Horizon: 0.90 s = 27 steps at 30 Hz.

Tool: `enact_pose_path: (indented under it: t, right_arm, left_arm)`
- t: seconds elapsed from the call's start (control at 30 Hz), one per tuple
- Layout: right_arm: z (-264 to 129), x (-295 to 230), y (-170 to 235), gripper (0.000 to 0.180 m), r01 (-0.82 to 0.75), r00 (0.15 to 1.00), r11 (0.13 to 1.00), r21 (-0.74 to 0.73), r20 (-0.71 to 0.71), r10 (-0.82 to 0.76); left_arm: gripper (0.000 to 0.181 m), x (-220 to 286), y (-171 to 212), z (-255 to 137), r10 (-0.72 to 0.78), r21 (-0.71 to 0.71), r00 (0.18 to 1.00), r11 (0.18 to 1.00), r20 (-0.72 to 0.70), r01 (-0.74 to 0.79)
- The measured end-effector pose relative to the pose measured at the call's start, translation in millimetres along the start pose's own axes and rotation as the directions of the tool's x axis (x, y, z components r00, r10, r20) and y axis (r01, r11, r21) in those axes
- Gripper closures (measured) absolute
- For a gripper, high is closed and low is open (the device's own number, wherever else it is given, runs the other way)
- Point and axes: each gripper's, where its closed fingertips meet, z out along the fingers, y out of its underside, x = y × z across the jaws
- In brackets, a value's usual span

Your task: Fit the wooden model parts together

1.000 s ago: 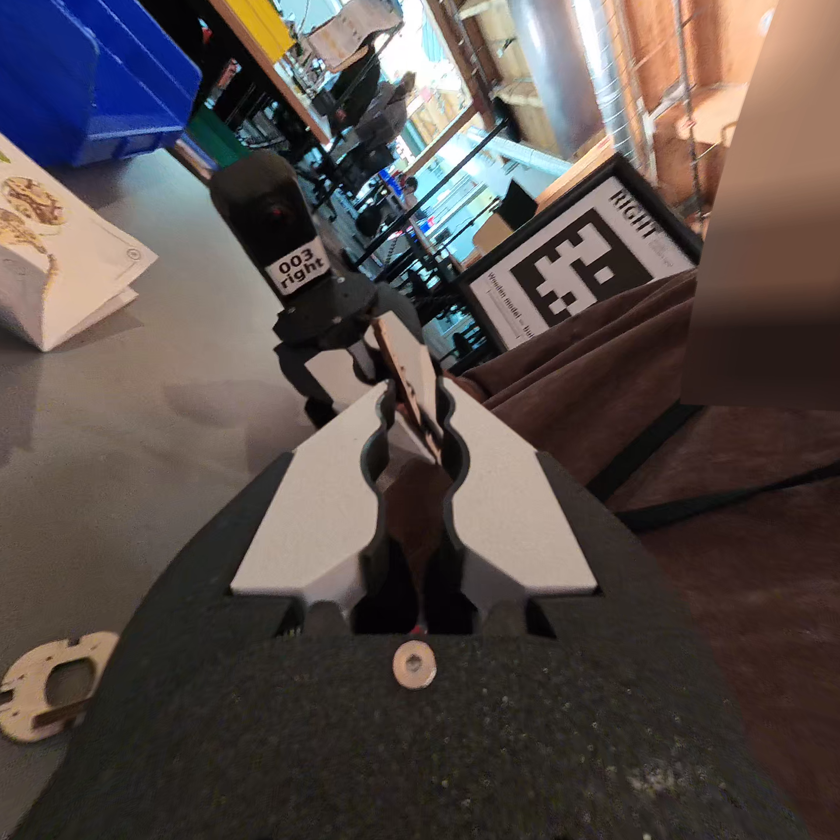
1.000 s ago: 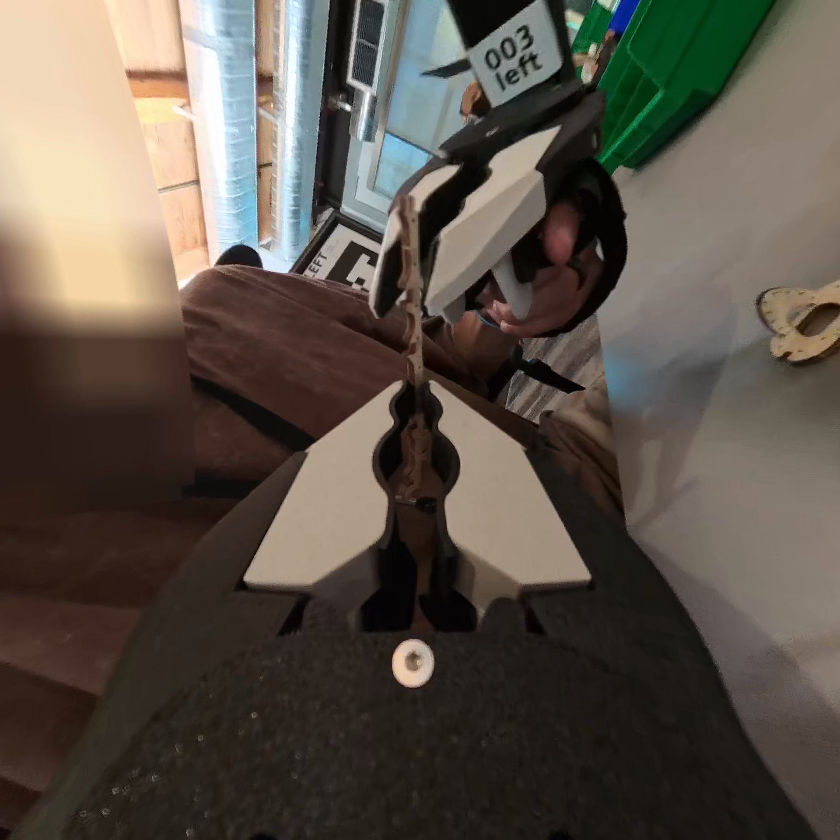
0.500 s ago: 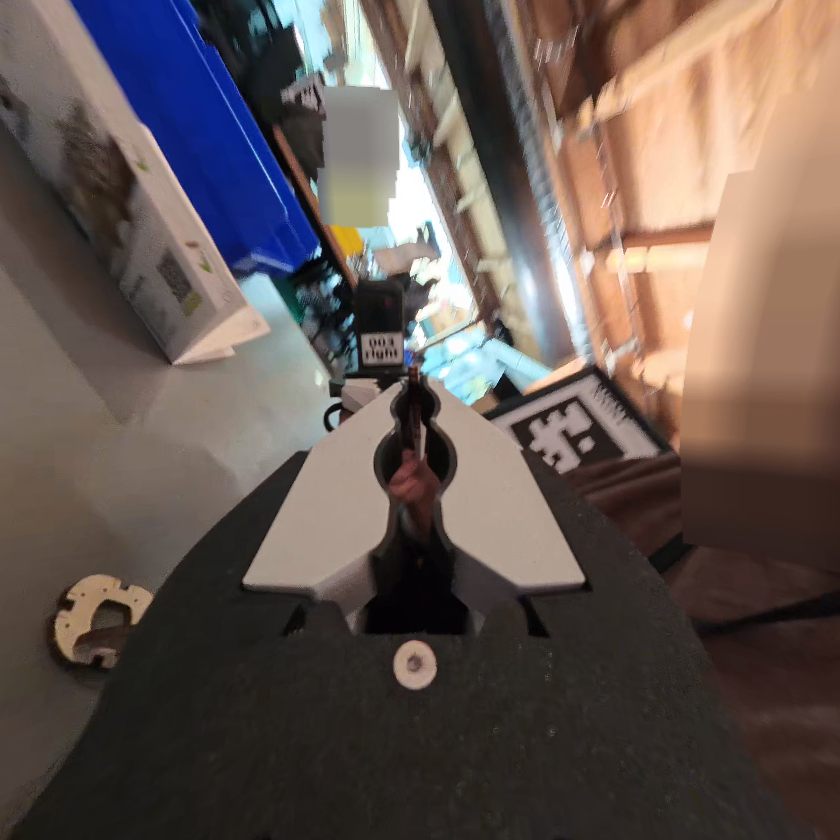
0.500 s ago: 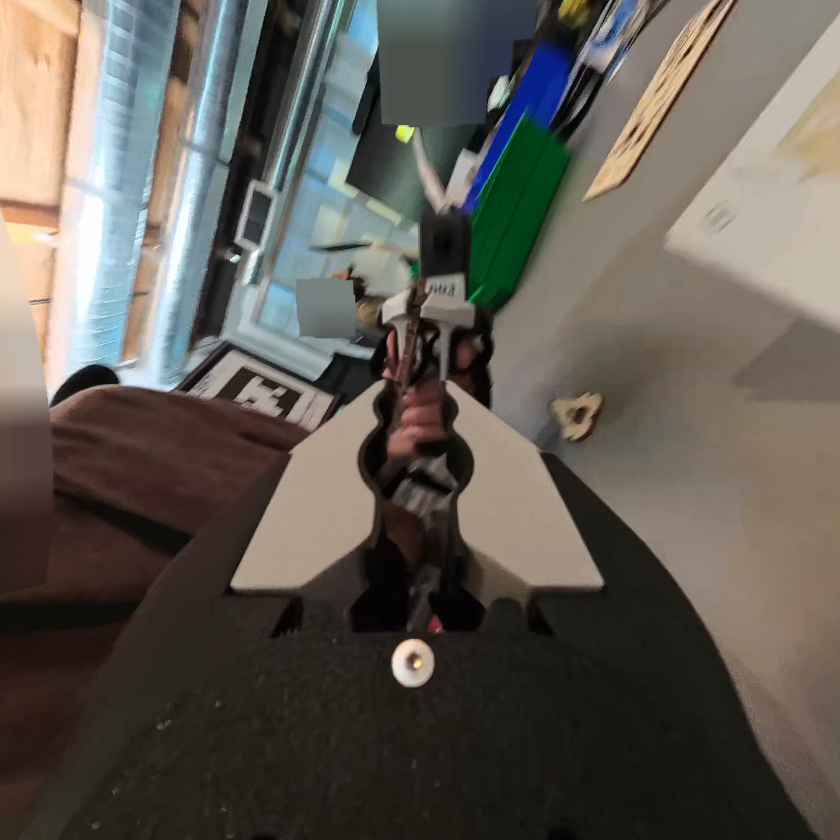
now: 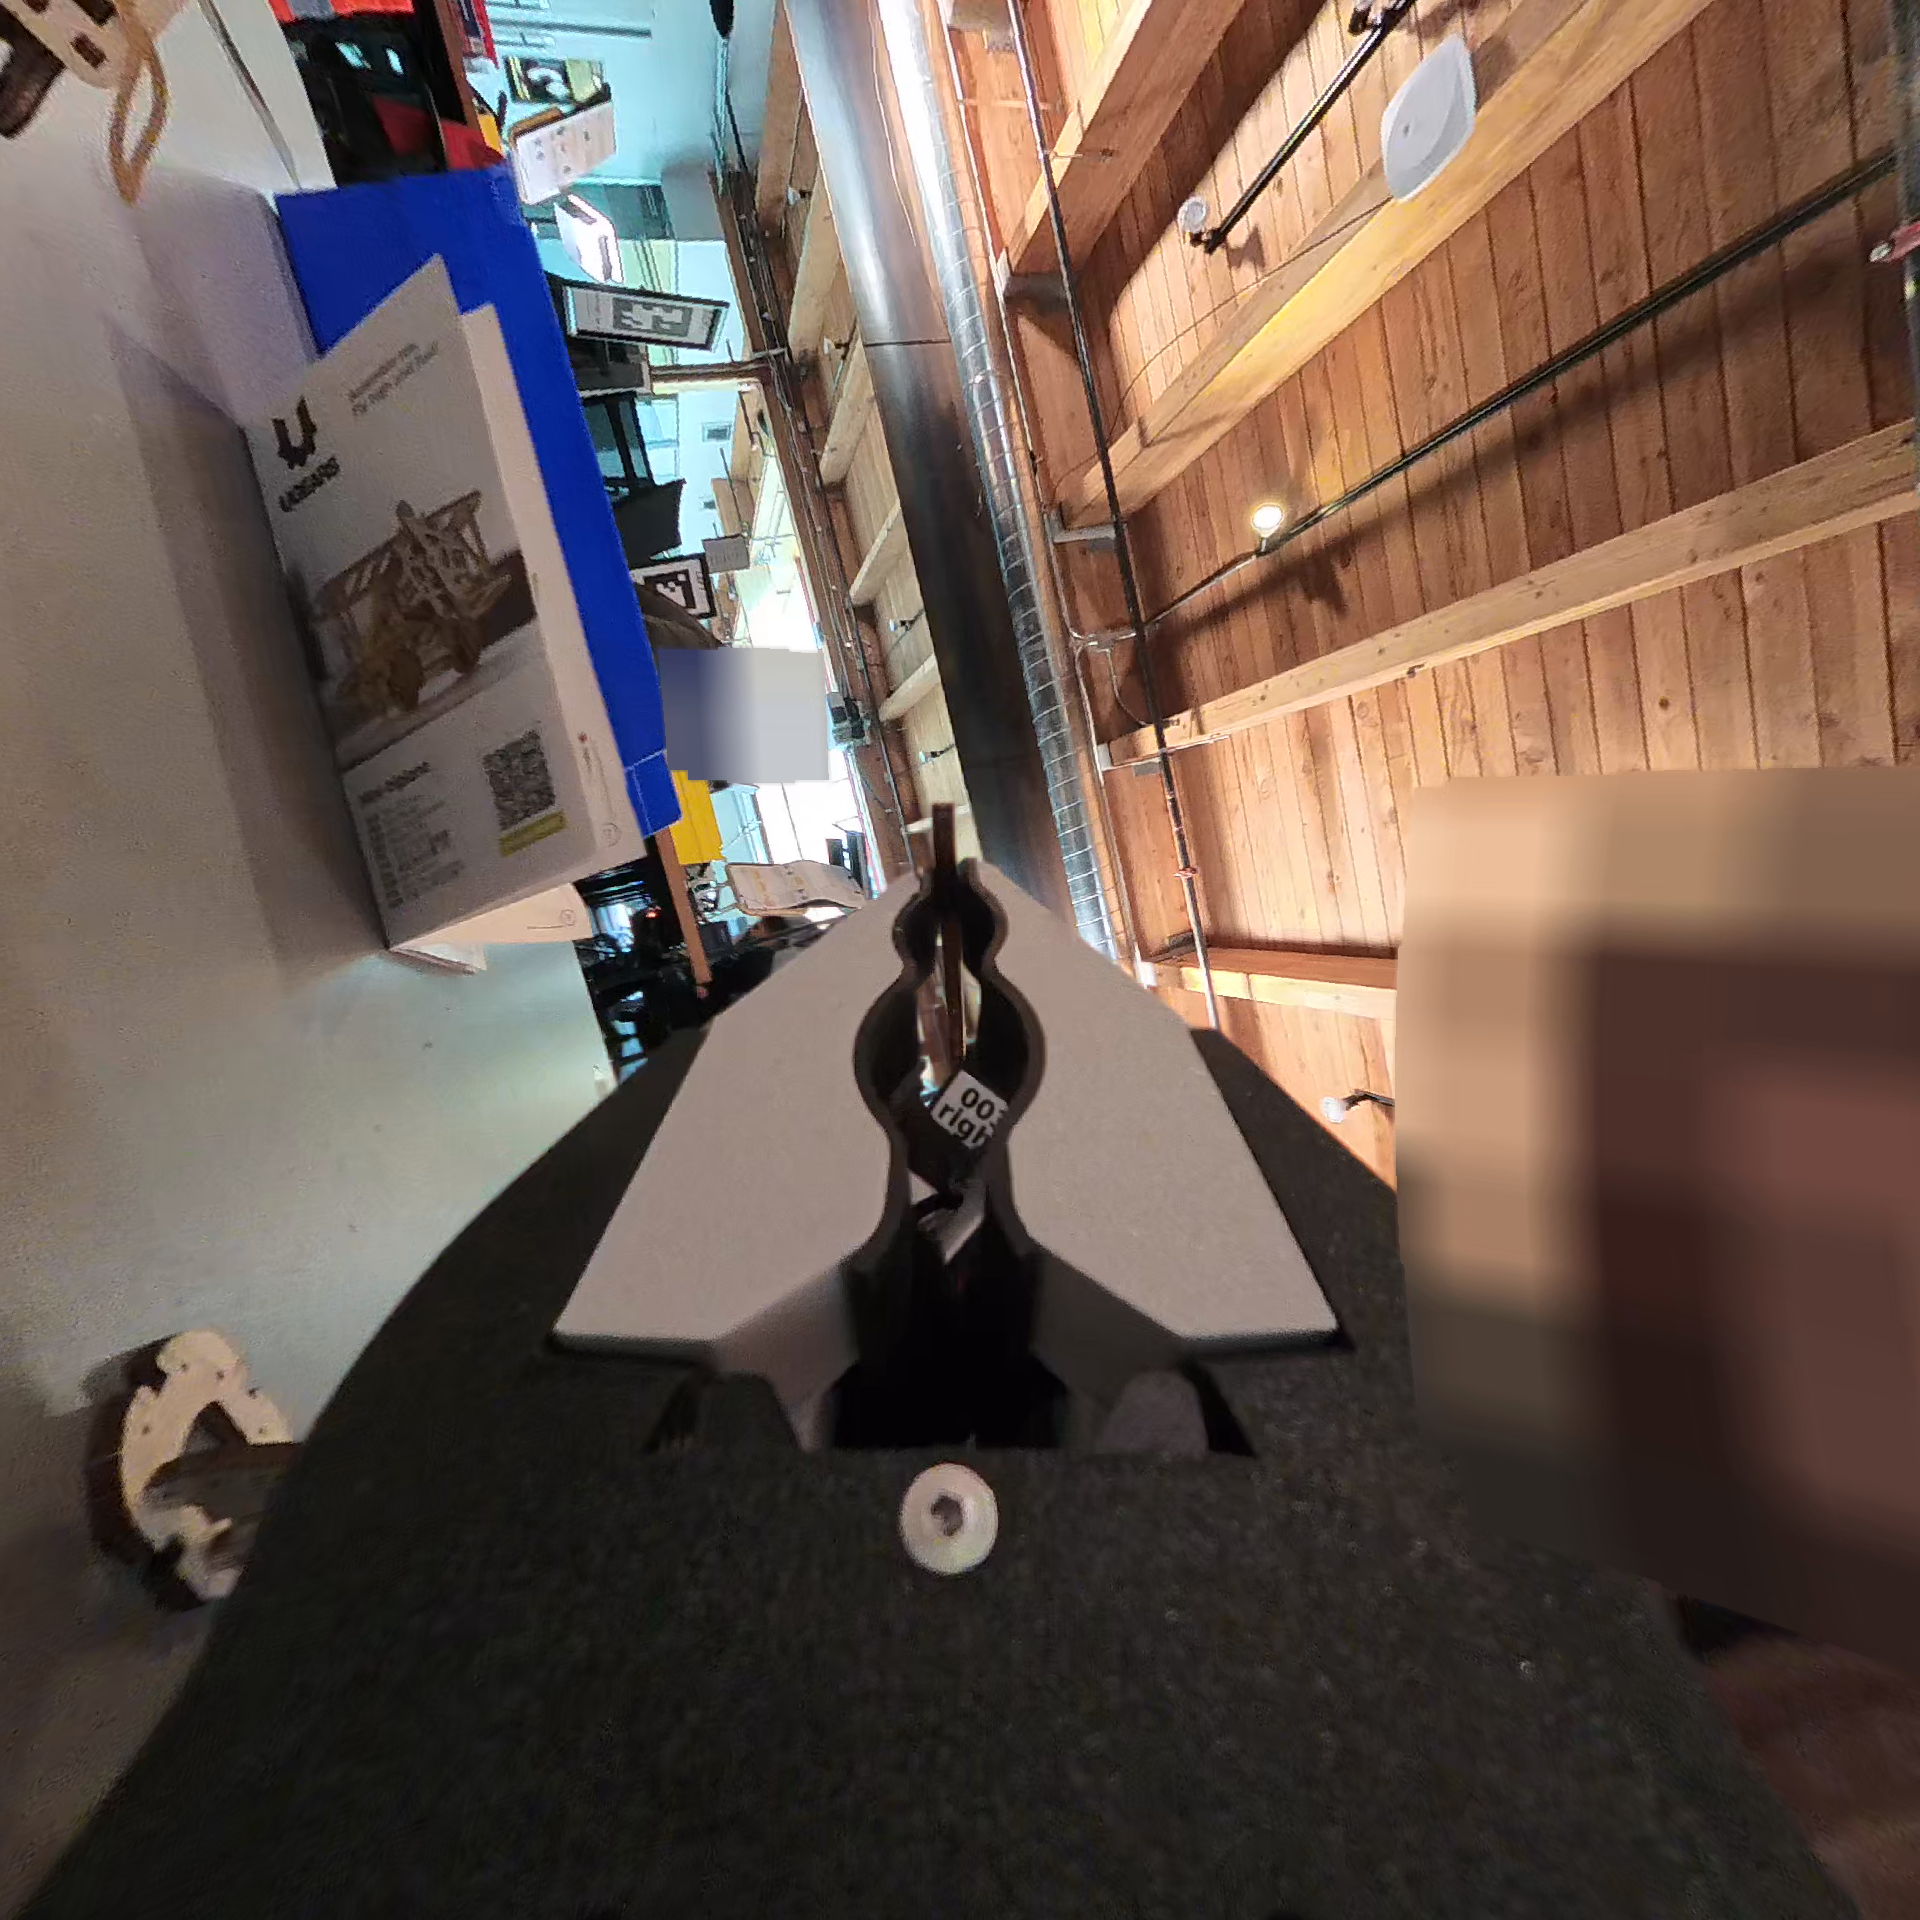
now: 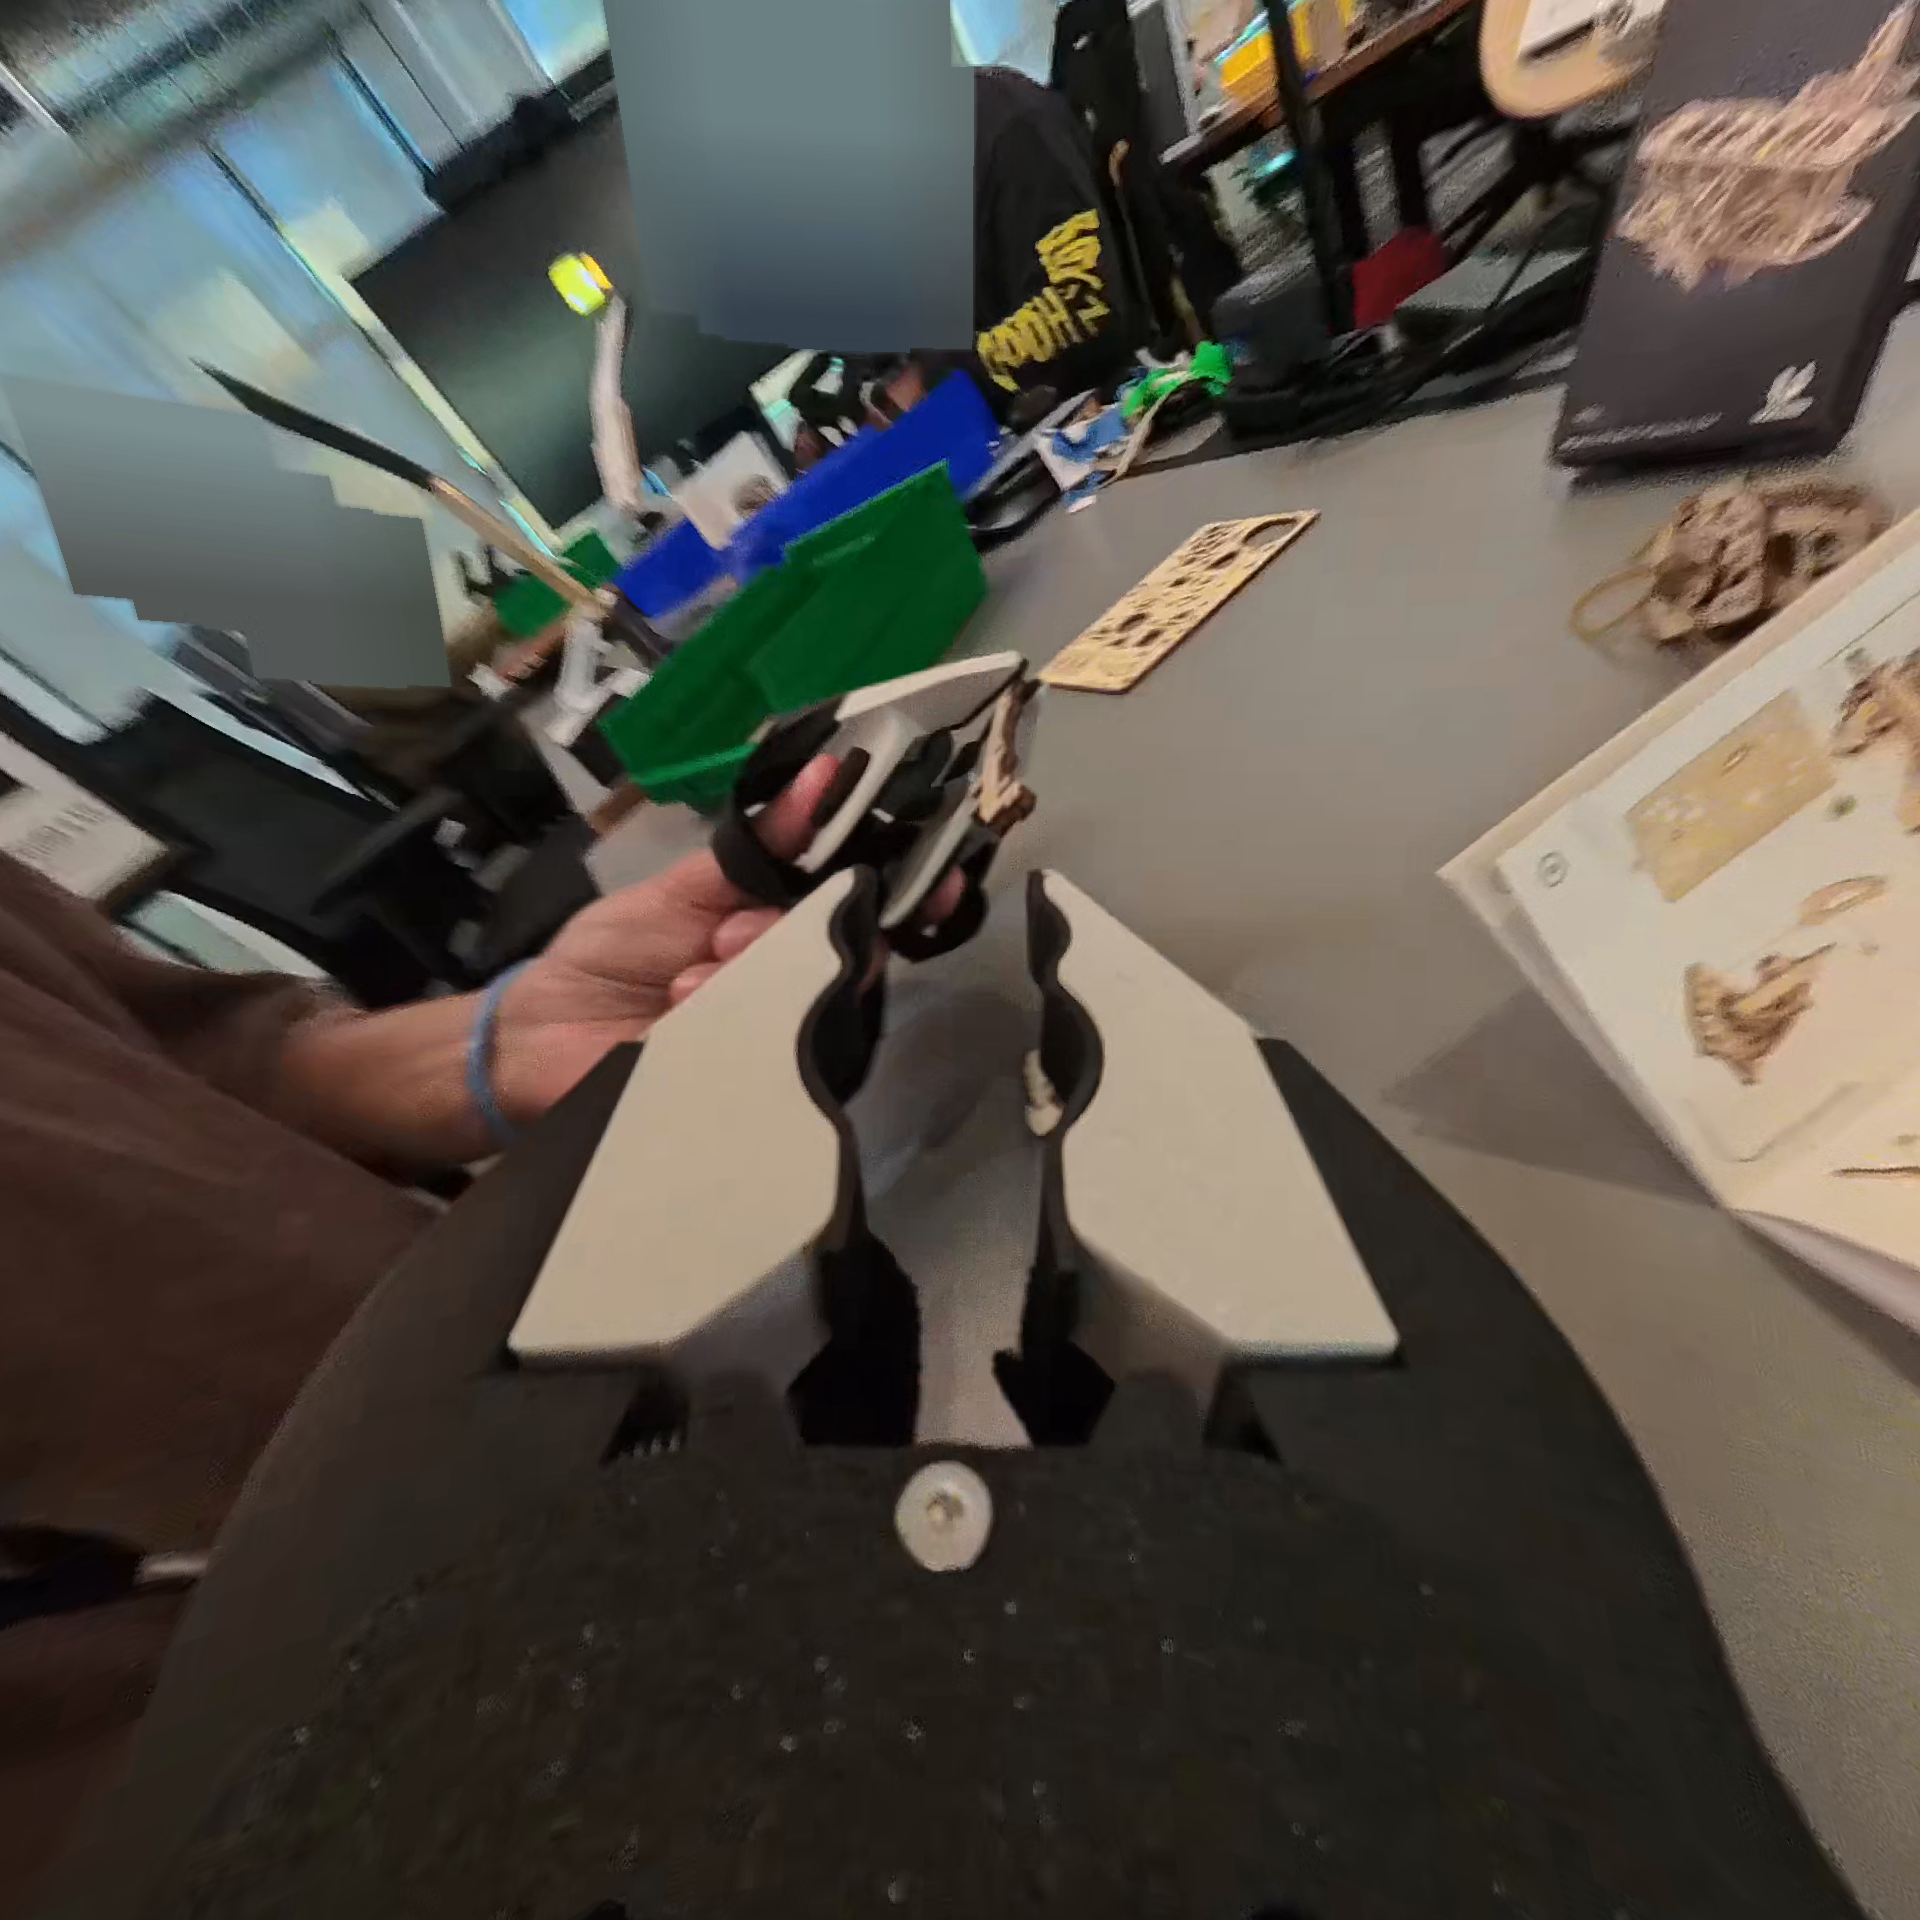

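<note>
My left gripper (image 5: 940, 883) is shut on a thin wooden model part (image 5: 940, 831), seen edge-on and sticking out past the fingertips. It points up toward the wooden ceiling. In the right wrist view the left gripper (image 6: 966, 727) shows ahead, held by a hand (image 6: 644, 966), with the notched wooden part (image 6: 1006, 769) between its fingers. My right gripper (image 6: 948, 894) is open and empty, just short of the left gripper, above the grey table (image 6: 1351, 810). A round wooden part (image 5: 182, 1455) lies on the table at lower left.
A white model box (image 5: 436, 665) and a blue bin (image 5: 468, 312) stand at the left. Green bins (image 6: 831, 634), a cut wooden sheet (image 6: 1174, 603), an open instruction booklet (image 6: 1766, 935), a built wooden model (image 6: 1745, 561) and a black box (image 6: 1745, 229) are on the table. My right fingertips sit around 7 cm from my left ones.
Both grippers held the wooden part between them a second ago. The right gripper has let go, opened and drawn back. The left gripper keeps the part and has tilted upward.
</note>
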Motion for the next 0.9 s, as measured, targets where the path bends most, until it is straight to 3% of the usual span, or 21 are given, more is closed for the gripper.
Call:
enact_pose_path:
  t: [0.13,0.43,0.9]
  right_arm:
    - [-1.5,0.4,-6.5,0.156,0.106,0.992,0.993,0.048,-0.069,-0.102]
    - [-7.7,-5.7,-17.1,0.175,-0.276,0.960,0.943,0.187,0.112,0.258]
    - [-12.0,12.5,-7.5,0.178,-0.224,0.974,0.969,0.108,0.003,0.225]
  left_arm:
    - [0.181,2.3,8.7,4.9,-0.051,0.004,0.998,0.999,-0.037,0.052]
    - [0.181,9.1,27.9,17.4,-0.023,-0.033,0.997,0.999,-0.069,0.021]
    - [0.180,-7.8,29.4,13.8,0.005,-0.080,0.999,0.997,-0.044,-0.008]
